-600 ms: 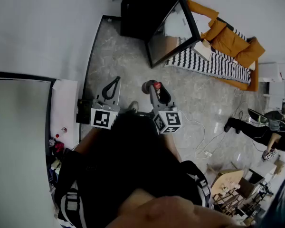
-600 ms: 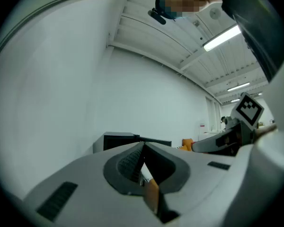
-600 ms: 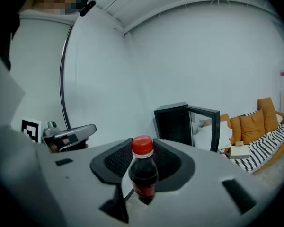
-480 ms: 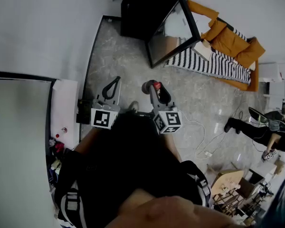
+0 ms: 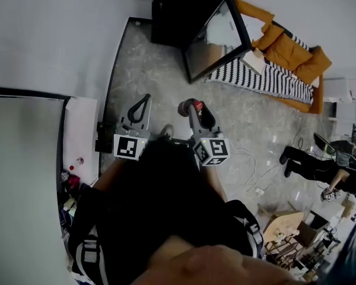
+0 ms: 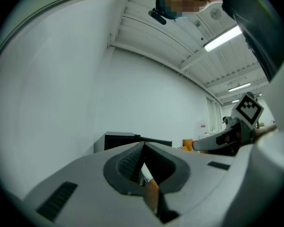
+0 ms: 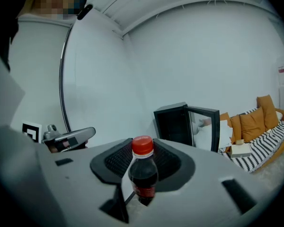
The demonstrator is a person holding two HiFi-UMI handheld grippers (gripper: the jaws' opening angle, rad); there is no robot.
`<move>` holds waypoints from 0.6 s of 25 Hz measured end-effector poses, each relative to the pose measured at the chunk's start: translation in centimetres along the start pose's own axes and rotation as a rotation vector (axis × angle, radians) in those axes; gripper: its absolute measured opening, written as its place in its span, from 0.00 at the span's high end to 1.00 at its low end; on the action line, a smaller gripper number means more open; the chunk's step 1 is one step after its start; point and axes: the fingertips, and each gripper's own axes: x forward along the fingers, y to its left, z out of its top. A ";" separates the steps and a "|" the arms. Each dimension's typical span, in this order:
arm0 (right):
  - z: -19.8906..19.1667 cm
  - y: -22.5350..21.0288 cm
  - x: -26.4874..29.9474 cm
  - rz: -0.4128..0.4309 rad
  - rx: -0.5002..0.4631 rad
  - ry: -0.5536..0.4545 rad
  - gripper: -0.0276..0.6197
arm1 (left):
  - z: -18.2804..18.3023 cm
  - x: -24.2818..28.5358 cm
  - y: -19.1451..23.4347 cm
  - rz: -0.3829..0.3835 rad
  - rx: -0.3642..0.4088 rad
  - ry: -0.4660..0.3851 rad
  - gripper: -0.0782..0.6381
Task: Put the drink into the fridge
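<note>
The bottle (image 7: 143, 174) is sitting upright between the jaws of the right hand-held gripper (image 5: 196, 110), which is clamping its body. Since half a second ago it is drifting only slightly rightward, so the fridge (image 5: 181, 16) is still standing well ahead of it, its door (image 5: 216, 37) hanging open. By my reading the carry is continuing and the placing is not yet starting. The left hand-held gripper (image 5: 143, 104) is riding beside it, farther from the fridge door, jaws closed on nothing.

Grey moulded left gripper (image 5: 143, 101) and right gripper (image 5: 196, 108); dark ribbed pads (image 7: 118, 161) lining jaws. Dark rectangular slots (image 7: 235, 195) in housings. White cube (image 5: 130, 146) with black square markers on each. Black top (image 5: 160, 206) worn; black straps (image 5: 86, 251) banded pale grey.
</note>
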 end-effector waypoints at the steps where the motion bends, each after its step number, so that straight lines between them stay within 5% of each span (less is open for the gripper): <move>1: 0.0 0.1 0.0 -0.001 0.004 -0.001 0.76 | 0.0 -0.1 0.2 0.001 0.000 0.001 0.88; 15: -0.5 3.8 2.4 -0.031 -0.001 -0.009 0.76 | -0.1 -2.7 5.4 0.012 -0.011 -0.020 0.88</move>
